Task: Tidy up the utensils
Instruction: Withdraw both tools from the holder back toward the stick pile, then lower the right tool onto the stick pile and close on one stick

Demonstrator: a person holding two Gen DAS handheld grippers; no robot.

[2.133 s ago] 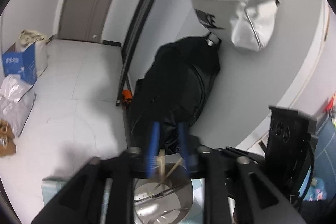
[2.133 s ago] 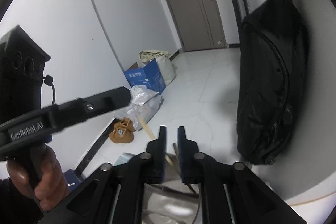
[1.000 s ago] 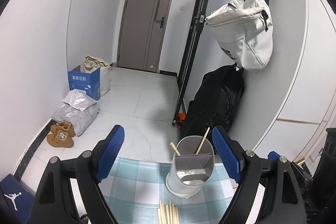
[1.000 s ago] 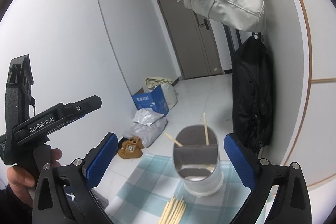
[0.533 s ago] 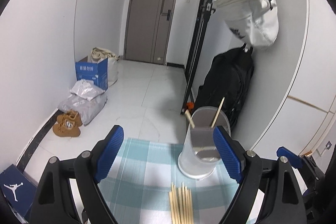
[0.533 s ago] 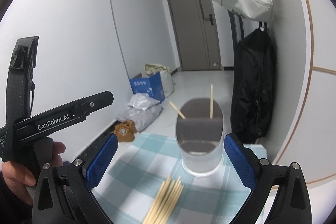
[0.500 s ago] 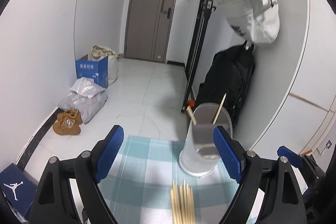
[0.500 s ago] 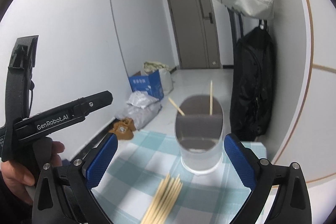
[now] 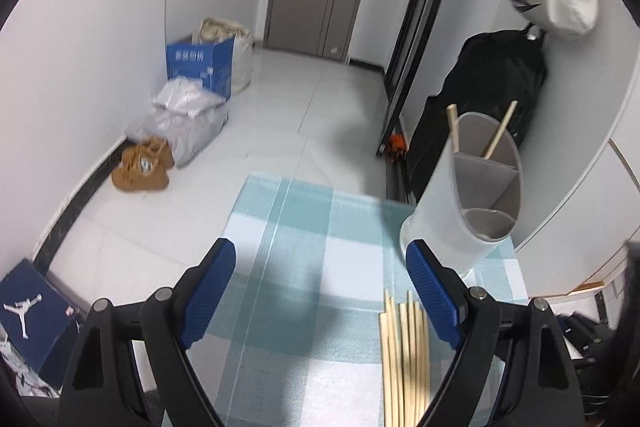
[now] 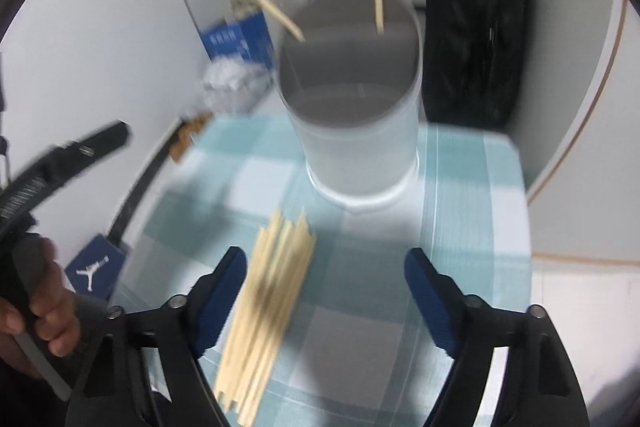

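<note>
Pale wooden chopsticks [image 10: 264, 307] lie bundled, seemingly parallel, before the grey holder [image 10: 352, 99]

Left wrist view: taken from above the near edge of the table w/ teal-and-white checked cloth [image 9: 304, 227], aimed forward and downward between the blue-padded fingers of the left hand-held gripper [image 9: 320, 291]; floor and grey door are seen beyond. The pale translucent divided utensil holder [image 9: 468, 199] is placed to the right, near, and the bundle of light wooden chopsticks [image 9: 404, 355] at bottom right.

Right wrist view: taken closer and lower over the same cloth [image 10: 472, 211], tilted more steeply down, framed by the right hand-held gripper [image 10: 324, 291]; blurred. The holder [image 10: 356, 131] is centred ahead, chopsticks [image 10: 268, 303] lower left.

Shared by both: cloth, holder, chopsticks, black backpack [image 9: 492, 83] [image 10: 476, 19]. The left hand-held gripper's handle [image 10: 60, 163] is caught at the right view's left edge.
</note>
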